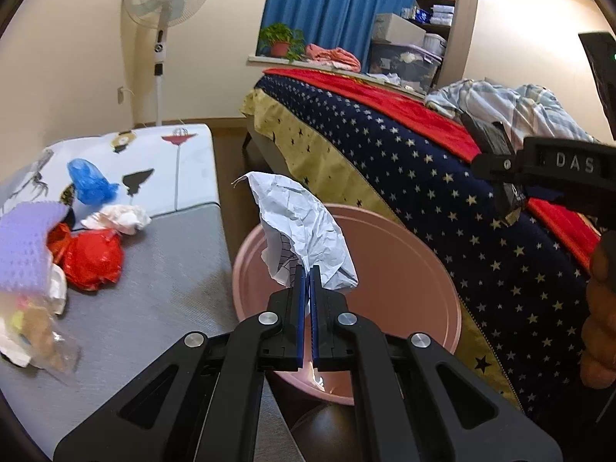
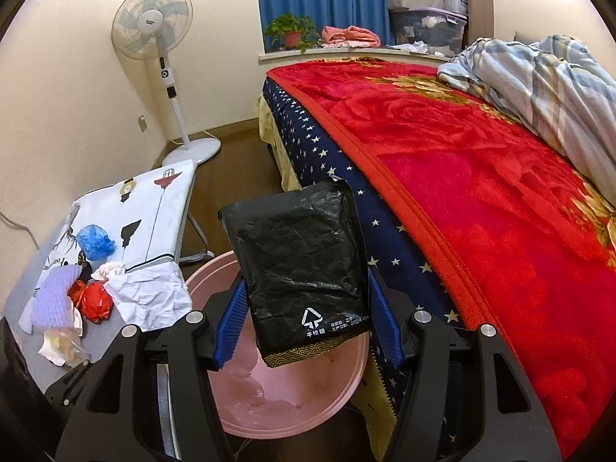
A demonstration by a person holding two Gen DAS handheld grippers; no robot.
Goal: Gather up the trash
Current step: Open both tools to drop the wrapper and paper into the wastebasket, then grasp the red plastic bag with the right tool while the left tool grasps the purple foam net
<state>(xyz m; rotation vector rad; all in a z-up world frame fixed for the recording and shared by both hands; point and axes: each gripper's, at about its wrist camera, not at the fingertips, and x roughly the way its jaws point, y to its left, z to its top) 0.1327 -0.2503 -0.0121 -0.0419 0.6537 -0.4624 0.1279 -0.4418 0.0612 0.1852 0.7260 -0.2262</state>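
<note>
Left gripper pinching crumpled paper, right view: black pouch

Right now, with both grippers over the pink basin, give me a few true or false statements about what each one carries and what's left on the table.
1. The left gripper is shut on the crumpled white paper. True.
2. The right gripper carries a red bag. False: a black packet sits between its jaws.
3. The pink basin stands beside the bed. True.
4. The blue bag is already in the basin. False: it lies on the table.
5. The red wrapper lies on the table. True.
</note>
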